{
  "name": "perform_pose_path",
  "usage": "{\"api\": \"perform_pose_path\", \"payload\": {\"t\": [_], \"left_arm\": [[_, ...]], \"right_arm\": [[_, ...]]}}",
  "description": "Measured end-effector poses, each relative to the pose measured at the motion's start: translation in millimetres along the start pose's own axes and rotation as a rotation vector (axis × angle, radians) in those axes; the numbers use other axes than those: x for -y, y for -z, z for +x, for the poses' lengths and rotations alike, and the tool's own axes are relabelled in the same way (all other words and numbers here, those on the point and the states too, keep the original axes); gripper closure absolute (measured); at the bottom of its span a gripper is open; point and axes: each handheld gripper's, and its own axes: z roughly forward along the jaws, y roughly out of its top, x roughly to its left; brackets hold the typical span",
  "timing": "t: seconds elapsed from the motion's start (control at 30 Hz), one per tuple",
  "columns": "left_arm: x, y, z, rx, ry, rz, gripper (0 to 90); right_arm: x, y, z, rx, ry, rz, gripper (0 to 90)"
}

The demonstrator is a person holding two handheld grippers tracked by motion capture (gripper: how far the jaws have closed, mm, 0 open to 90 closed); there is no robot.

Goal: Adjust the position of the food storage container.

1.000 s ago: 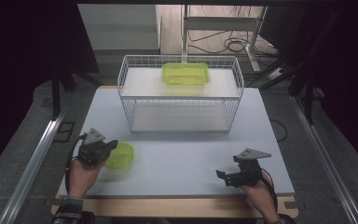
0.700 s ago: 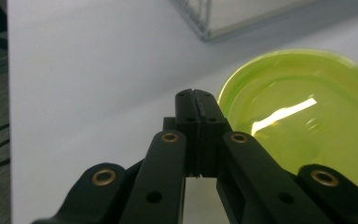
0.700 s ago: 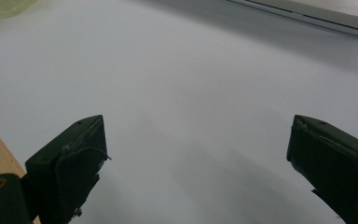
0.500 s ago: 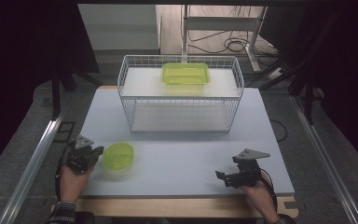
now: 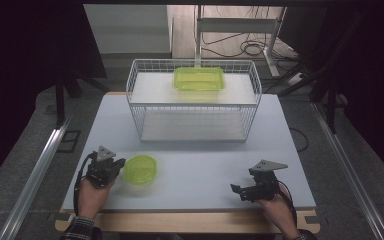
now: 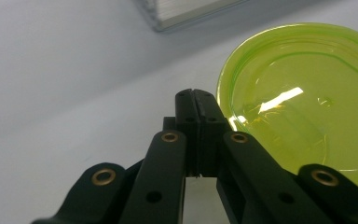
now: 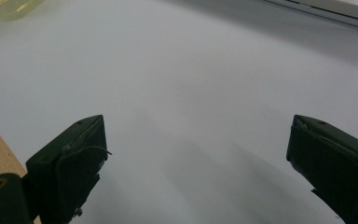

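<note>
Jaws of the left gripper (image 6: 196, 100) are pressed together with nothing between them, their tips just beside the rim of the round green lid (image 6: 303, 98) that lies on the white table (image 5: 205, 170). The right gripper (image 7: 196, 154) stands wide open over bare table. Two grippers, one lid, one green container (image 5: 199, 79) on the wire basket (image 5: 135, 100); its contents are hard to see.
</note>
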Motion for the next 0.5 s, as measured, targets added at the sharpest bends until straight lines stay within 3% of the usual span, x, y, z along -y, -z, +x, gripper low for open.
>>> {"api": "perform_pose_path", "payload": {"t": [0.3, 0.37, 0.43, 0.5], "left_arm": [[-11.9, -9.0, -33.8, 0.093, -0.064, 0.014, 90.0], [-12.3, -6.8, -34.8, 0.085, -0.072, 0.011, 89.9], [-9.0, -5.0, -29.9, 0.078, -0.052, 0.013, 89.9], [-2.0, -6.0, -24.1, 0.094, -0.042, 0.040, 90.0]], "right_arm": [[0.3, -0.2, -0.5, 0.001, -0.006, 0.005, 5.1], [0.3, 0.0, -0.4, 0.002, -0.005, 0.005, 5.1], [0.2, 1.0, -0.8, 0.004, -0.001, 0.001, 5.1], [0.2, 1.9, -1.3, 0.005, -0.004, -0.002, 5.1]]}}
